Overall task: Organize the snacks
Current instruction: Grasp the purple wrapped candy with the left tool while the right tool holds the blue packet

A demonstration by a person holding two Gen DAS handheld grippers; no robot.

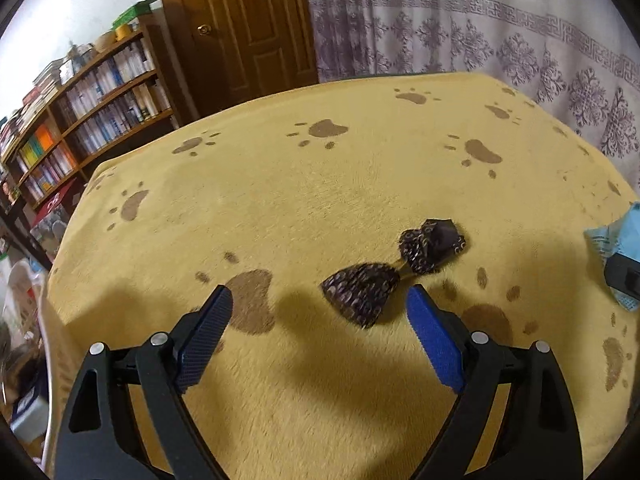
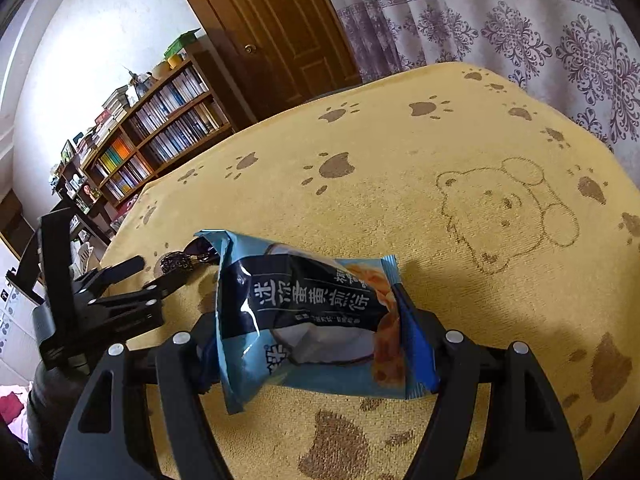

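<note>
The right gripper (image 2: pixel 320 340) is pinching a blue snack packet (image 2: pixel 304 312) printed "迷你金黄煎饼"; the left gripper (image 1: pixel 320 308) is hanging spread, dark candy (image 1: pixel 362 292) at one o'clock.

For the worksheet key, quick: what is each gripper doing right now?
Left gripper: open, holding nothing, with the dark candy between its fingers.
Right gripper: closed on the blue packet.

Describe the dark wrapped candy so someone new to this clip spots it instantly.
Start at the yellow paw-print blanket. Just ahead of the open left gripper lies the dark candy, twisted at the waist like a bow. Unlike the blue snack packet in the right gripper, it is blackish with tiny pale rings.
</note>
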